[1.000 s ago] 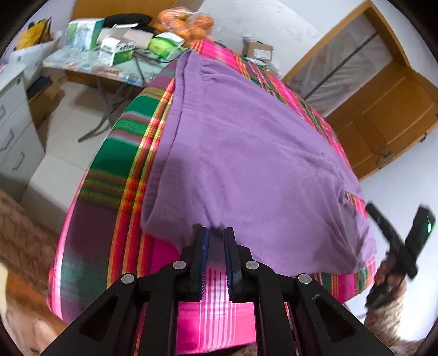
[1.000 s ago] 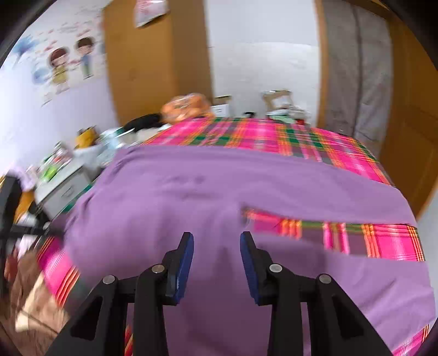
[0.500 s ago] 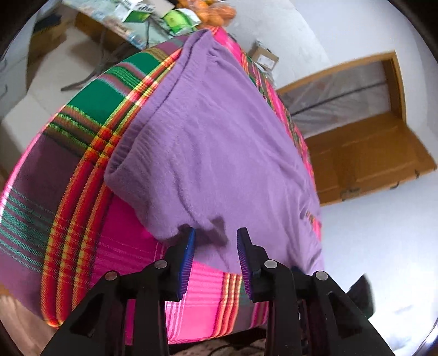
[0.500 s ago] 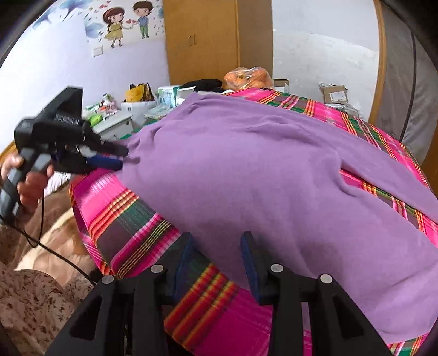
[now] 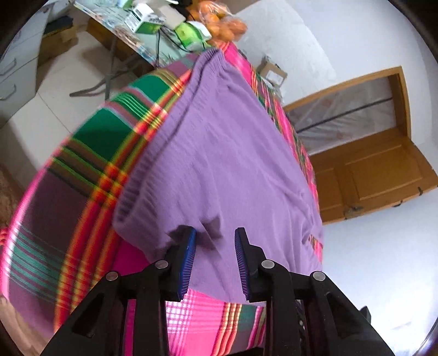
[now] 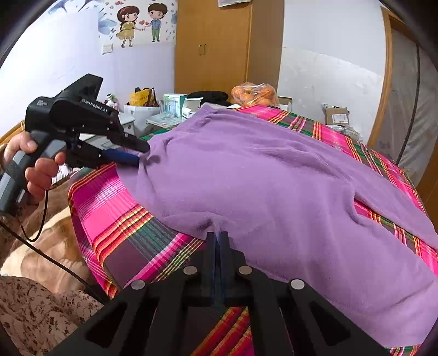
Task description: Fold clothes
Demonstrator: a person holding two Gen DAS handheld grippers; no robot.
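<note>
A purple sweater (image 5: 219, 164) (image 6: 260, 178) lies spread flat over a bed with a bright plaid cover (image 5: 95, 164) (image 6: 109, 208). My left gripper (image 5: 215, 246) is open, its blue pads (image 5: 189, 249) straddling the sweater's near edge by the ribbed corner. The right wrist view shows that same left gripper (image 6: 138, 154), held by a hand (image 6: 38, 167), with its tips at the sweater's left corner. My right gripper (image 6: 217, 238) is shut on the sweater's near edge, where the fabric puckers.
A folding table with boxes and a bag of oranges (image 5: 224, 24) (image 6: 251, 93) stands past the bed's far end. A wooden door (image 5: 377, 175) is to the right and a wardrobe (image 6: 213, 46) behind. A brown patterned blanket (image 6: 41, 287) and a cable lie at the bed's left side.
My left gripper, shut on the sweater a second ago, has opened and sits at the hem corner. My right gripper drew back to the near edge and shut on the fabric.
</note>
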